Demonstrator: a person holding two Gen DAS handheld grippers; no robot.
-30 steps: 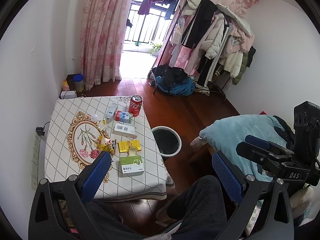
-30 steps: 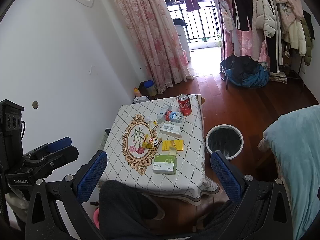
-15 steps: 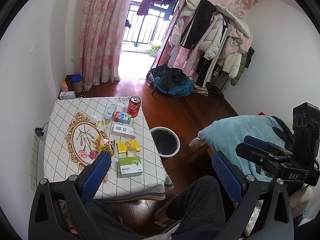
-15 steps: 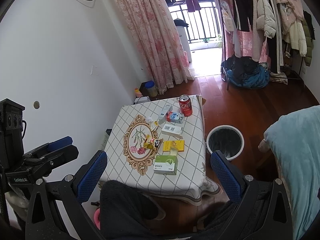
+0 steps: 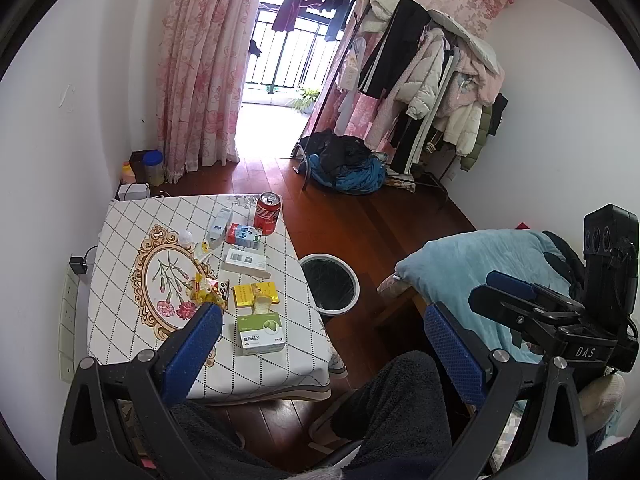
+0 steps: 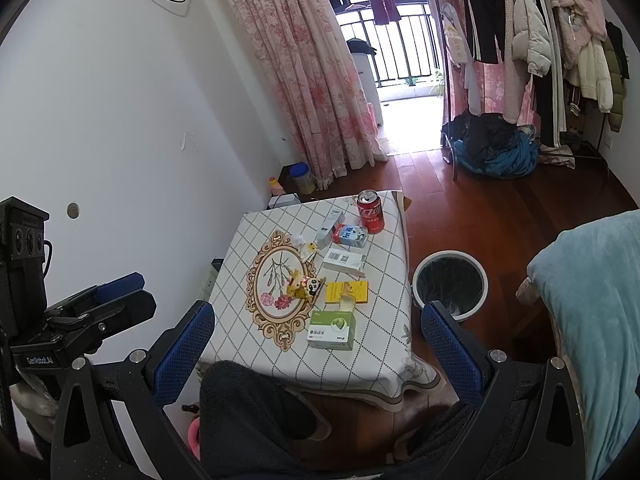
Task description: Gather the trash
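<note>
A low table [image 5: 128, 220] [image 6: 384, 344] with a white checked cloth carries the trash: a red soda can [image 5: 268, 213] [image 6: 370, 211], a green tissue box [image 5: 260, 334] [image 6: 332, 330], a yellow box [image 5: 256, 294] [image 6: 347, 292], a white barcode box [image 5: 245, 261] [image 6: 344, 261], a small milk carton [image 5: 245, 235] [image 6: 351, 236] and a yellow snack wrapper [image 5: 210, 290] [image 6: 306, 287]. A white-rimmed bin [image 5: 330, 288] [image 6: 451, 282] stands on the floor right of the table. My left gripper [image 5: 320, 332] and right gripper [image 6: 316, 330] hang open, high above and short of the table, holding nothing.
A person's dark-trousered legs [image 5: 384, 396] [image 6: 256, 404] fill the foreground. A bed with a blue blanket [image 5: 480, 264] [image 6: 596, 300] lies right. A clothes rack [image 5: 424, 80] [image 6: 540, 40], a clothes heap [image 5: 344, 168] and pink curtains [image 5: 200, 80] stand behind. White wall on the left.
Both views have shifted only slightly; the table sits a touch lower and nearer the left in frame. Both grippers stay open and nothing on the table has moved.
</note>
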